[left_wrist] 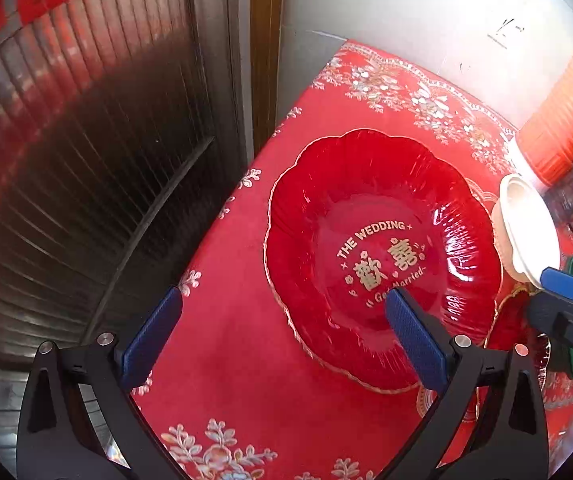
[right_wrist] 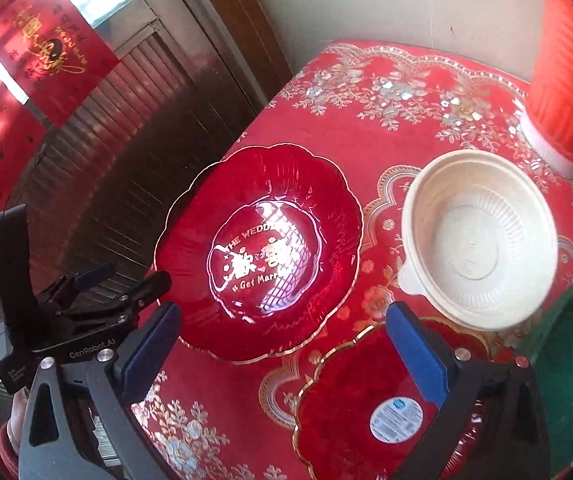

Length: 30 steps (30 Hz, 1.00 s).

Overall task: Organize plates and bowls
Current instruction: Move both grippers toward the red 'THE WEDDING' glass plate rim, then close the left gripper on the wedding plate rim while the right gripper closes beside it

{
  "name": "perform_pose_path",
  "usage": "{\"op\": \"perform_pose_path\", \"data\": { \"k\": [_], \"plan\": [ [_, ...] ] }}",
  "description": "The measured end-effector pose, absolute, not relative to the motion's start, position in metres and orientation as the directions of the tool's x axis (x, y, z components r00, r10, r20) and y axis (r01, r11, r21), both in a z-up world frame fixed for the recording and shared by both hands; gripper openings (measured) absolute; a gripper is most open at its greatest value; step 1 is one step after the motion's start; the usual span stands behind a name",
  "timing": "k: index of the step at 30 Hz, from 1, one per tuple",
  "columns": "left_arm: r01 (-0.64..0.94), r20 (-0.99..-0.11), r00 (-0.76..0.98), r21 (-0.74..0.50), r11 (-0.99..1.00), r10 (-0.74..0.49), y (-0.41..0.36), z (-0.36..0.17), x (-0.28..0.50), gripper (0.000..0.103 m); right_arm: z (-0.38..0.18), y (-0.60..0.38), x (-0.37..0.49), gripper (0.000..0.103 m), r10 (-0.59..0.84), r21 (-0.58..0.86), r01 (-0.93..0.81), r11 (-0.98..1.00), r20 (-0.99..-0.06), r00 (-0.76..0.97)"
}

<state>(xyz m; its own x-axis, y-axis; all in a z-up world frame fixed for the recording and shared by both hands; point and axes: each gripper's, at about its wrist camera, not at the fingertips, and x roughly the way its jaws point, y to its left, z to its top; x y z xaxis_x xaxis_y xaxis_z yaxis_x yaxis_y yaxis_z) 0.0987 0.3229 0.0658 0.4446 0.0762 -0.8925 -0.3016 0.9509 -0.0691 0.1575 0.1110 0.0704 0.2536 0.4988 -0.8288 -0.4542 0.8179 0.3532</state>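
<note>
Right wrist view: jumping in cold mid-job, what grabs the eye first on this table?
The big red scalloped plate with gold wedding lettering, near the table's left edge on the red floral tablecloth. To its right stands a white ribbed bowl, empty; nearer the camera lies a smaller red plate bearing a round sticker.

Lying on the table (right_wrist: pixel 246 392) near its left edge: the large plate (right_wrist: pixel 258 252). Sitting to the right of it, apart: the bowl (right_wrist: pixel 478 240). Lying before both, toward the camera: the small plate (right_wrist: pixel 350 412). Resting right of that one: the dish (right_wrist: pixel 570 360). Standing behind the bowl, at the far right: the jug (left_wrist: pixel 566 120).
</note>
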Motion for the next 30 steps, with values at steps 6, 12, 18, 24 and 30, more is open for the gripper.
{"op": "perform_pose_path", "data": {
  "k": [6,12,18,24,30],
  "plan": [
    [-0.272,-0.903,0.425,-0.06,0.96,0.064,0.323,0.059,0.121,0.102,0.058,0.118,0.178,0.097,0.48,0.363,-0.403,0.84,-0.844,0.24],
    [-0.262,-0.912,0.406,-0.062,0.963,0.052,0.326,0.049,0.136,0.102,0.043,0.124,0.197,0.095,0.465,0.373,-0.363,0.854,-0.861,0.209],
    [-0.238,-0.932,0.362,-0.068,0.969,0.024,0.322,0.036,0.15,0.102,0.026,0.126,0.205,0.078,0.479,0.408,-0.329,0.852,-0.861,0.173],
    [-0.199,-0.938,0.346,-0.083,0.976,-0.009,0.315,0.032,0.162,0.102,0.02,0.125,0.209,0.069,0.502,0.43,-0.328,0.841,-0.846,0.18],
    [-0.177,-0.954,0.301,-0.045,0.983,0.01,0.308,0.023,0.172,0.077,0.012,0.121,0.211,0.048,0.503,0.44,-0.307,0.844,-0.849,0.163]
  ]
}}
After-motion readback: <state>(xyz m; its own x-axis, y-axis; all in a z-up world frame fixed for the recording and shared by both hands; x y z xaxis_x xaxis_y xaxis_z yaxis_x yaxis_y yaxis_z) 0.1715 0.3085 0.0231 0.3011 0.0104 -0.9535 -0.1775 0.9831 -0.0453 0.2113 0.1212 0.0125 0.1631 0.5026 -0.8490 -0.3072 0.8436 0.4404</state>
